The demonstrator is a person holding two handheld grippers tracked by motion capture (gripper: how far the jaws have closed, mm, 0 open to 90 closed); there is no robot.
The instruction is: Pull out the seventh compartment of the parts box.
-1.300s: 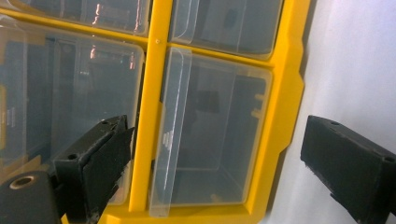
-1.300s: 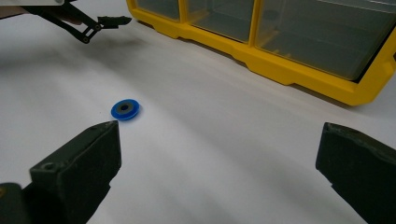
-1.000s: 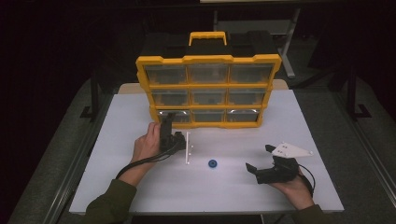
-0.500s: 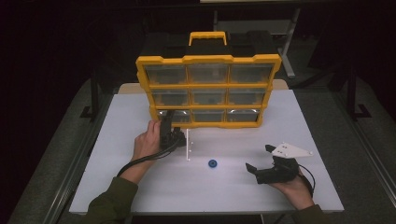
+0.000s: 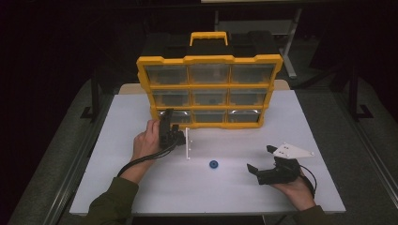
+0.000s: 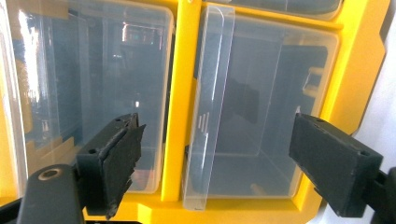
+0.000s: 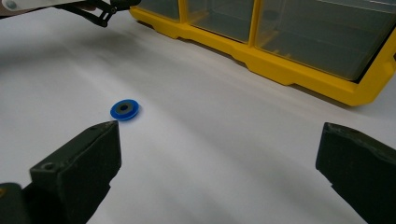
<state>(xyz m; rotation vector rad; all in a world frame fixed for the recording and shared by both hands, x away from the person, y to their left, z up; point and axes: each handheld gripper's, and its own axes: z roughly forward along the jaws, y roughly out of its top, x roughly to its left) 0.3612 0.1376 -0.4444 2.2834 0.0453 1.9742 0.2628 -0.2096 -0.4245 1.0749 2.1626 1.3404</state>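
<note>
High view, progress: the left gripper (image 5: 180,136) sits at the bottom-left drawer (image 5: 170,115) of the yellow organizer (image 5: 209,59); that drawer looks part-way pulled out, while the blue disc (image 5: 214,164) lies on the white table (image 5: 117,183) in front of the organizer, not yet stowed.
High view, counts: nine drawers, one disc, two grippers.
Left gripper view, jaws: they have just been closing, are still apart, and straddle the clear drawer front (image 6: 210,107) without pressing on it.
Right gripper view, jaws: the right gripper (image 7: 219,163) stands wide open and empty, the disc (image 7: 124,109) just ahead, the organizer (image 7: 299,70) beyond.
Left to do: probably seat the disc and shut the drawer.
</note>
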